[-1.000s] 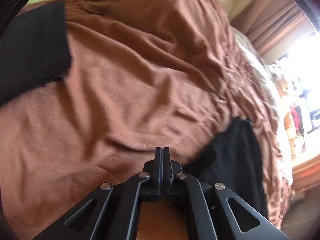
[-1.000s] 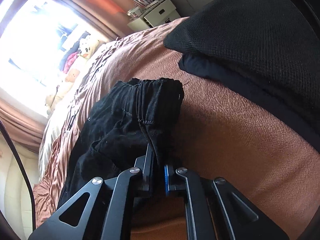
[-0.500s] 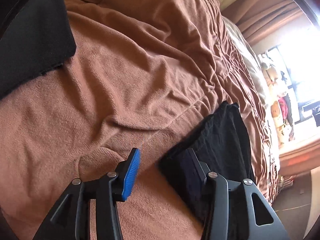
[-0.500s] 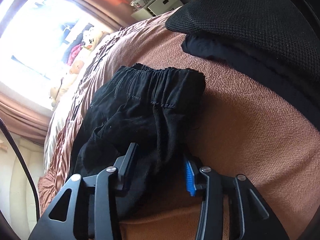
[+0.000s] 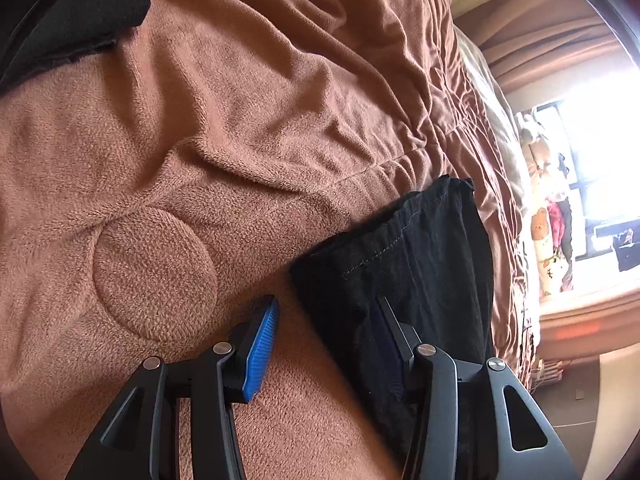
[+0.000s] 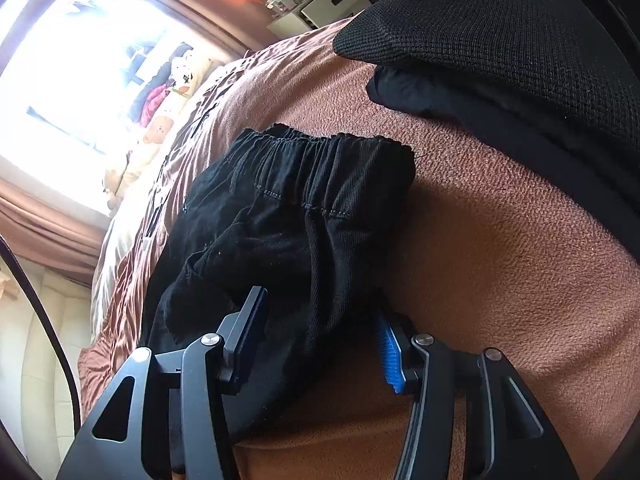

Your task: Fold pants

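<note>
In the left wrist view, a fuzzy brown blanket (image 5: 224, 152) with soft folds and one round stitched patch fills the space ahead of the left gripper (image 5: 326, 340) and to its left; in the far upper left corner lies a piece of dark knitted cloth (image 5: 80, 12). The jaws of this gripper stand apart and have just been opening; between them is bare blanket and the near corner of the black pants (image 5: 416, 264), and the blue ribbed pad (image 5: 262, 346) on the left finger touches nothing. The right finger lies over the black cloth, which has a stitched hem and a matte, fine weave. Further right, beyond the bed edge, a bright window (image 5: 600, 152) is seen. In the right wrist view, the window (image 6: 80, 68) is at the upper left, and the pants (image 6: 304, 216), folded into a thick pile with a gathered elastic waistband at the far end, lie straight ahead of the right gripper (image 6: 322, 340). Its jaws have just been opening too; the near edge of the pants is between them, but the pads do not press it. To the upper right, a black coarse knitted item (image 6: 500, 40) rests on another dark cloth (image 6: 440, 96). Both grippers point downward at the bed.
</note>
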Demonstrator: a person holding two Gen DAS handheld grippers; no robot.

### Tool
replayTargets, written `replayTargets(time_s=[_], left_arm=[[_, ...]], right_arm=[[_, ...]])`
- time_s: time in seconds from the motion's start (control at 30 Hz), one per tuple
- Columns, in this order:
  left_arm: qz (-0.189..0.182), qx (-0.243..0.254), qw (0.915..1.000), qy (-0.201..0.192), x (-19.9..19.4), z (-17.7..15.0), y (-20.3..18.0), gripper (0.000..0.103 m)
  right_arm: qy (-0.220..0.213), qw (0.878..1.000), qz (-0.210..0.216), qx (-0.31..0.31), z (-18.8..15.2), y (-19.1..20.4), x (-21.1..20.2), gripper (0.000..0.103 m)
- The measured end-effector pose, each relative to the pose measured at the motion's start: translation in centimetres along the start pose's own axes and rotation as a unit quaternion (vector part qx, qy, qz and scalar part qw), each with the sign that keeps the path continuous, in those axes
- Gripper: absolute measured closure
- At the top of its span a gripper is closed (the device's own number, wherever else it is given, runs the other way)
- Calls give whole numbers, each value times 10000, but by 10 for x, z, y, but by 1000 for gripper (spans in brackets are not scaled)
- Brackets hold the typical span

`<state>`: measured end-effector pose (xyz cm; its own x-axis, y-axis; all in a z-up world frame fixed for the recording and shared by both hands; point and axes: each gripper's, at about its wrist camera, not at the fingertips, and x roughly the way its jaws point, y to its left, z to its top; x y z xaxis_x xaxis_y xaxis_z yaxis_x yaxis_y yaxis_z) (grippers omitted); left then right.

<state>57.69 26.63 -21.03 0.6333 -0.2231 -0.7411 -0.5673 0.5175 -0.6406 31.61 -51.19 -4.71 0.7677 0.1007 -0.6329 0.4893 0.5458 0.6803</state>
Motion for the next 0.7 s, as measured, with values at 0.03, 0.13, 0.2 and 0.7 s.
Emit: replayTargets(time_s=[0.03,0.13,0.2,0.7], left_arm=[[-38,-46,10000,-13,2,1,1,54],[-114,-56,9999,-85,8,2,-1,54],[-124,10,9998,-137,11,4,-4,54],[-382,73,9973,-619,5,-7,-11,97]], right_arm=[[-17,10000,23,23,1,-2,0,54],[-81,9998,127,123,4,-7,4,54],[-132,9997,185,132,6,-10,6,54],[-345,9956,732,464,9,-28,9,96]])
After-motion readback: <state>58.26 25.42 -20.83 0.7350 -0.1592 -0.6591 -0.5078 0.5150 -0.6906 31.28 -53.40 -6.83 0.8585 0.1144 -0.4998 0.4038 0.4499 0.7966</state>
